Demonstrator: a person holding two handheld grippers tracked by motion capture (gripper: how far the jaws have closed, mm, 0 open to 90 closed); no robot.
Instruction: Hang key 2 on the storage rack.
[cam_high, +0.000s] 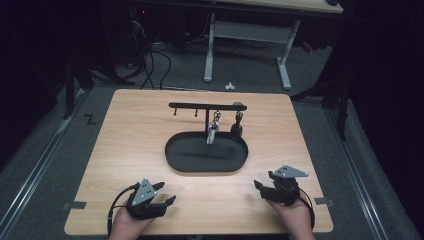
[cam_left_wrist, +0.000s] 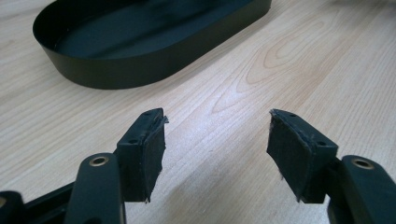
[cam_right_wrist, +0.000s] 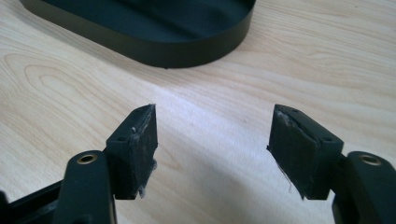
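Observation:
A black oval tray sits mid-table, with a black T-shaped hanger stand rising from its back rim. Two items hang from the bar: a silvery key-like piece and a dark fob. My left gripper rests near the front edge at the left, open, nothing between its jaws. My right gripper sits at the front right, open too. In the left gripper view, the gripper faces the tray over bare wood. In the right gripper view, the gripper faces the tray.
The wooden table stands on a grey floor. A white-legged desk and loose cables lie beyond its far edge. Metal rails run along the floor on both sides.

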